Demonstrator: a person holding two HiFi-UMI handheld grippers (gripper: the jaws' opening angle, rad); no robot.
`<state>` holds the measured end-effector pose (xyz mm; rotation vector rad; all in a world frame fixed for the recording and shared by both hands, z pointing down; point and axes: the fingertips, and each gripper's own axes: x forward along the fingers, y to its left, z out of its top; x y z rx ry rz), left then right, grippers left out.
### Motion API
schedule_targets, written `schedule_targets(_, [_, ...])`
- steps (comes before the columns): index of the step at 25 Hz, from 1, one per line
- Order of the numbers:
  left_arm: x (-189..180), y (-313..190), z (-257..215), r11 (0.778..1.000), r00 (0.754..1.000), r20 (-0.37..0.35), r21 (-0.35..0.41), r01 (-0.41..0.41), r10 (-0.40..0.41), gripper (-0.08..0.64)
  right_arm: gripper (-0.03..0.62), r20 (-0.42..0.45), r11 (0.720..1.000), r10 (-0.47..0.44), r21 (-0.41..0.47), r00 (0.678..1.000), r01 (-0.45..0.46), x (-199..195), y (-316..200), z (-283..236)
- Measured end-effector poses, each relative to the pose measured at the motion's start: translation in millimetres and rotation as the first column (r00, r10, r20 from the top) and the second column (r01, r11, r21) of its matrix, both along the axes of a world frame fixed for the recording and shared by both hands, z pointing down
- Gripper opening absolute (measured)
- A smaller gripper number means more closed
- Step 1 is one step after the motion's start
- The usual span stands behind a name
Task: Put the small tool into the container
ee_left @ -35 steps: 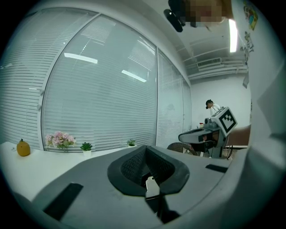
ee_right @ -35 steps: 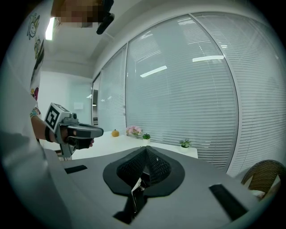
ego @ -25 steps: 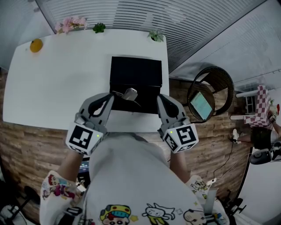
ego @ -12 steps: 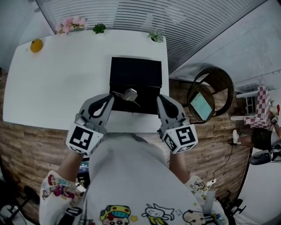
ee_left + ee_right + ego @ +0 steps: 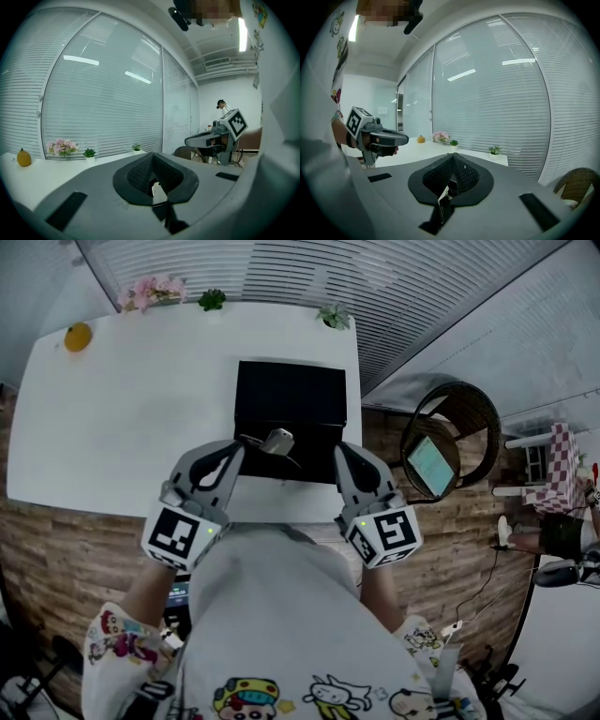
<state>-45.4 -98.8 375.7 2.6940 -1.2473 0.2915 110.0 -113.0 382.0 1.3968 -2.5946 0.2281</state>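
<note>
A black box-shaped container (image 5: 291,395) stands on the white table (image 5: 122,427), near its right side. A small silver tool (image 5: 277,440) with thin dark handles lies over the container's near part; I cannot tell whether it rests inside or on the rim. My left gripper (image 5: 234,446) hovers just left of the tool, its jaws shut and nothing in them. My right gripper (image 5: 343,450) is at the container's near right corner, also shut and empty. The left gripper view shows its jaws (image 5: 154,176) meeting, and the right gripper view shows the same (image 5: 451,174). Both grippers point up at the window blinds.
An orange fruit (image 5: 77,336), pink flowers (image 5: 155,289) and two small potted plants (image 5: 212,299) (image 5: 333,317) line the table's far edge. A wicker chair (image 5: 450,437) stands right of the table. The table's near edge runs under both grippers.
</note>
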Motion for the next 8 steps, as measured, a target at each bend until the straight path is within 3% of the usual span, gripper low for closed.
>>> schedule_targets(8, [0.9,-7.2,3.9,1.000,1.000,0.000,-0.011,-0.008,0.008,0.003,-0.002,-0.002,1.000,0.007,-0.004,1.000,-0.007,-0.3,-6.4,3.7])
